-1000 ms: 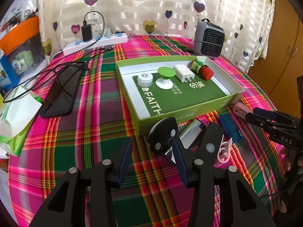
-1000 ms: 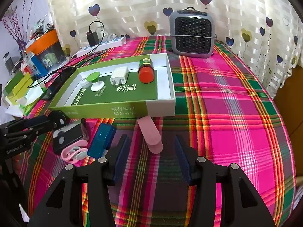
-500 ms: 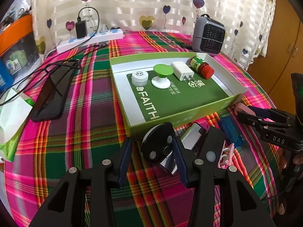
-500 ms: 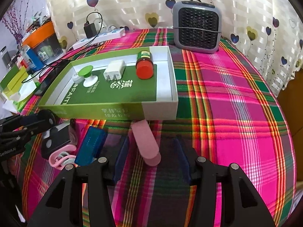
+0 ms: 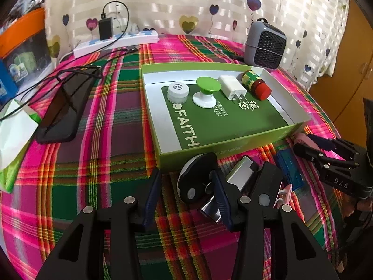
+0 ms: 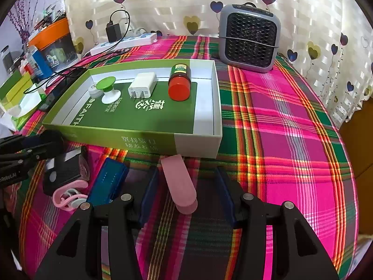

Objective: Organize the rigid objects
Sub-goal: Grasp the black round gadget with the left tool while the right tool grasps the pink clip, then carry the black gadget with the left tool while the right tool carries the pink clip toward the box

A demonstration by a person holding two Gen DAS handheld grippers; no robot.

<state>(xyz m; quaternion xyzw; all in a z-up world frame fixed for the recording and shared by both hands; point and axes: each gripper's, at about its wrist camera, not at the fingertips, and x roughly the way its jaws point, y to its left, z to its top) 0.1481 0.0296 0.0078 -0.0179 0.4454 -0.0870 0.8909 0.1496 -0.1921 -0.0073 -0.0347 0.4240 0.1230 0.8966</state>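
Observation:
A green box lid (image 5: 163, 137) (image 6: 130, 137) lies on the plaid tablecloth and holds a white jar (image 5: 178, 92), a green-topped knob (image 5: 206, 91), a white charger (image 5: 233, 87) and a red-capped bottle (image 5: 257, 85). My left gripper (image 5: 186, 193) is open, its fingers either side of a black round gadget (image 5: 195, 177) in front of the box. My right gripper (image 6: 186, 191) is open around a pink oblong piece (image 6: 180, 184). A blue case (image 6: 107, 182), a black device (image 6: 63, 172) and a pink clip (image 6: 67, 196) lie to its left.
A grey fan heater (image 6: 250, 39) stands at the back right. A power strip (image 5: 116, 43) with cables, a black phone (image 5: 61, 112) and a white-green carton (image 5: 14, 137) lie to the left. An orange-lidded bin (image 6: 51, 37) stands far left.
Both grippers have moved forward and lower: the black gadget now sits between the left fingers, and the pink piece lies deeper between the right fingers. Both stay open.

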